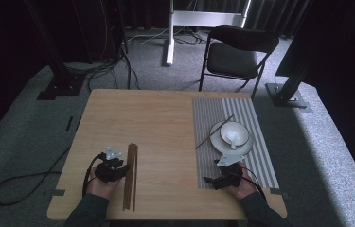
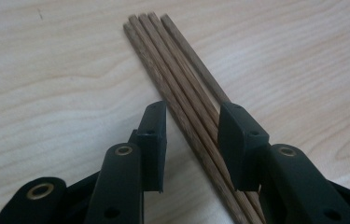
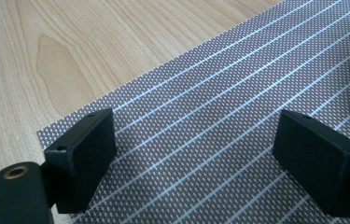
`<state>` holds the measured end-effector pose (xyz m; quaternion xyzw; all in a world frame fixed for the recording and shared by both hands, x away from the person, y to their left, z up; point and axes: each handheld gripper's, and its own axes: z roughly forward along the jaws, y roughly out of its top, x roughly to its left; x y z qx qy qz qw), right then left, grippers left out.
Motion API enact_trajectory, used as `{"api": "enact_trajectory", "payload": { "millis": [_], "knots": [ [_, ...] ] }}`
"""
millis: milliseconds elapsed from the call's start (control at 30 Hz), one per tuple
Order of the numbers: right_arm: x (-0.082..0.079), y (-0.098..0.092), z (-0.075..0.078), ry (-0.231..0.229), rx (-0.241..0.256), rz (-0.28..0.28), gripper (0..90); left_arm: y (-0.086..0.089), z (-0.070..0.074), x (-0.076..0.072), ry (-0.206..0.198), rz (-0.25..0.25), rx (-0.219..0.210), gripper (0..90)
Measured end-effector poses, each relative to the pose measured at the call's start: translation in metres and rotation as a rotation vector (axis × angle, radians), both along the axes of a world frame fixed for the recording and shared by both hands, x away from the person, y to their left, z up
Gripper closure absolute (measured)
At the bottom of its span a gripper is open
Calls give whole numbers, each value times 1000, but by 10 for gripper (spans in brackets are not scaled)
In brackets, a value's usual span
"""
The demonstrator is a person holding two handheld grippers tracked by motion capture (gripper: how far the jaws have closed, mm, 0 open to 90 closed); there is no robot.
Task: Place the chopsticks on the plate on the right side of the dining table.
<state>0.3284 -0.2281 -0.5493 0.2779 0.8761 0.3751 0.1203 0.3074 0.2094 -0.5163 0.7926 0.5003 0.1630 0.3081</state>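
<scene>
A bundle of several brown wooden chopsticks [image 2: 182, 88] lies flat on the wooden table [image 1: 156, 123], near its front left [image 1: 130, 175]. My left gripper [image 2: 193, 140] is open and straddles the bundle, one jaw on each side; the right jaw looks to touch the outer stick. In the high view it sits just left of the bundle [image 1: 120, 169]. My right gripper [image 3: 205, 158] is open wide with nothing between its jaws, low over the striped grey placemat [image 3: 238, 93] near its front left corner [image 1: 211, 180].
On the placemat [image 1: 255, 142] stands a white plate [image 1: 220, 142] with a white bowl [image 1: 234, 132] and a spoon in it. A single chopstick [image 1: 208, 137] leans across the plate's left rim. A black chair [image 1: 236, 52] stands beyond the table.
</scene>
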Motion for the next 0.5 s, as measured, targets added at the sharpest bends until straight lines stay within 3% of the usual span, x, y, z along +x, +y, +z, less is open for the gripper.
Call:
{"api": "enact_trajectory", "payload": {
  "millis": [500],
  "knots": [
    [0,0,0,0,0,0,123,4,-11,-16,29,11,-7,635]
  ]
}}
